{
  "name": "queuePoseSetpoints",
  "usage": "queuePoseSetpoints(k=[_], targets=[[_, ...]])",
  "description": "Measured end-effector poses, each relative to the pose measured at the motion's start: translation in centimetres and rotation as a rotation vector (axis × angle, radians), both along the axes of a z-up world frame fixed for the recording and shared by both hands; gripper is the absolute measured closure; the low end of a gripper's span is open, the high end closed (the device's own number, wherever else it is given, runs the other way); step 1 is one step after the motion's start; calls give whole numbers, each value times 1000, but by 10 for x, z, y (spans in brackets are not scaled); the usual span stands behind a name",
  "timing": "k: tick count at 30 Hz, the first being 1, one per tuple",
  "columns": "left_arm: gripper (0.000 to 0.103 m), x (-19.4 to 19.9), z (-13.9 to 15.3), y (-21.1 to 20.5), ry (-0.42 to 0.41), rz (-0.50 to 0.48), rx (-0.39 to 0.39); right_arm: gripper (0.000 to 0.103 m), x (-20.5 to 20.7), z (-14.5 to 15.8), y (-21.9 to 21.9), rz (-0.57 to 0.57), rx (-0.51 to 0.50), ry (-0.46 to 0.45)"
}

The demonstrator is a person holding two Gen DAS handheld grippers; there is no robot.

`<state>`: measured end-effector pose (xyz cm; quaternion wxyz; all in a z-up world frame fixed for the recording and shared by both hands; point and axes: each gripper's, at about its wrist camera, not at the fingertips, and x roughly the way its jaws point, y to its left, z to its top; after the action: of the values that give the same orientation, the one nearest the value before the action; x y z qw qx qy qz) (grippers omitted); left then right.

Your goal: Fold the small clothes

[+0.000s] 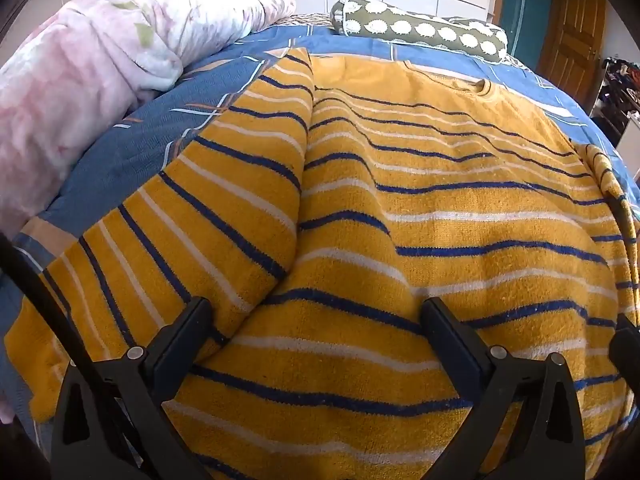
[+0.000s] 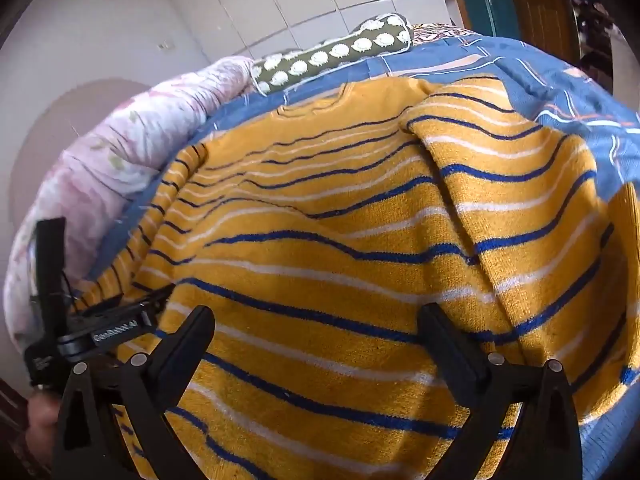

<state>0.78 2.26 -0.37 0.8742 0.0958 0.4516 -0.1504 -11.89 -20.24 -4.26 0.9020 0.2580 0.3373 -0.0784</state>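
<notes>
A yellow sweater (image 1: 440,184) with blue and white stripes lies spread flat on the bed, neck at the far side. Its left sleeve (image 1: 224,200) lies along the body's left edge. In the right wrist view the sweater (image 2: 320,220) fills the frame, its right sleeve (image 2: 528,200) lying on the right side. My left gripper (image 1: 316,316) is open, hovering close over the sweater's lower left part, empty. My right gripper (image 2: 316,320) is open over the lower right part, empty. The left gripper (image 2: 160,296) shows at the left edge of the right wrist view.
The bed has a blue patterned sheet (image 1: 132,152). A pink floral duvet (image 1: 92,64) is bunched at the far left. A green bolster with white hedgehogs (image 1: 420,30) lies at the far side. A wooden door (image 1: 572,32) and white cabinets stand beyond.
</notes>
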Motion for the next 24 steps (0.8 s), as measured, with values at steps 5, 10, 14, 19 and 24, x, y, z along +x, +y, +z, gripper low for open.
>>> queuePoseSetpoints(k=[5,10,14,19,24], targets=[[0,-5,0,0,-13,0,-12,0,-6,3,-4,-9,29,-36],[0,-4,0,6,-3,-9,-62,0,-15,5,-10,2,58,-78],[0,-4,0,-1,-7,-6,-23,0,-17,2,-16,17,82,-95],[0,-2,0,0,4,-11,-24,0,-15,4,-15,19,77,-73],[0,-3,0,-1,-12,-5,-22,0,-9,4,-9,22,21,-6]])
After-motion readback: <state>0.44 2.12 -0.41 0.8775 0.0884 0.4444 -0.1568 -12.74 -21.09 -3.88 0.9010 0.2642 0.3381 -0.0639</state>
